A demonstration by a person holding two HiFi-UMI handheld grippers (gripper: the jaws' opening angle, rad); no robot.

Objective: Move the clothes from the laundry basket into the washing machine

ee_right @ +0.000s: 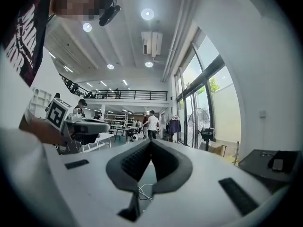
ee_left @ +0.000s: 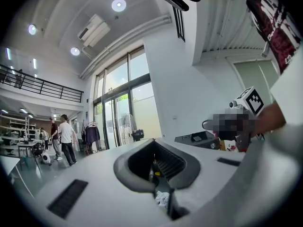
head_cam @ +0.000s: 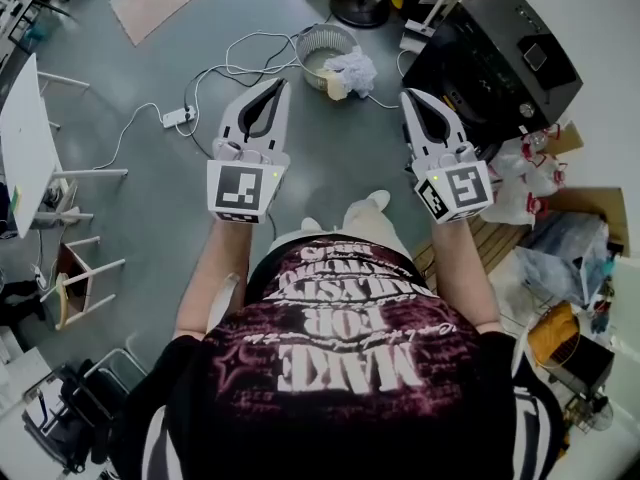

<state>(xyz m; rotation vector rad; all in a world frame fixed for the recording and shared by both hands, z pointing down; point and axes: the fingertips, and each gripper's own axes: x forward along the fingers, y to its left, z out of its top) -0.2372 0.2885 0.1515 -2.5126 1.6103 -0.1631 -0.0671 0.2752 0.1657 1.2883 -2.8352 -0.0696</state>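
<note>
both tongs clenched and empty, basket ahead on the floor

the left tongs [head_cam: 281, 84] and the right tongs [head_cam: 409, 96] are held out level, side by side and well apart. in each gripper view the jaws are pressed together at the tips with nothing between them, left tongs [ee_left: 154, 141] and right tongs [ee_right: 150, 141] alike.

the round wire laundry basket [head_cam: 312, 36] stands on the grey floor [head_cam: 180, 198] at 12 o'clock in the head view, beyond both tips and apart from them: at about 1 o'clock from the left tongs and 10 o'clock from the right tongs. a crumpled white cloth [head_cam: 352, 69] hangs over its rim on the side nearer the right tongs.

a black machine [head_cam: 500, 63] sits at 1 o'clock from the right tongs, just beside them. white cables [head_cam: 235, 63] trail across the floor at 11 o'clock from the left tongs.
</note>
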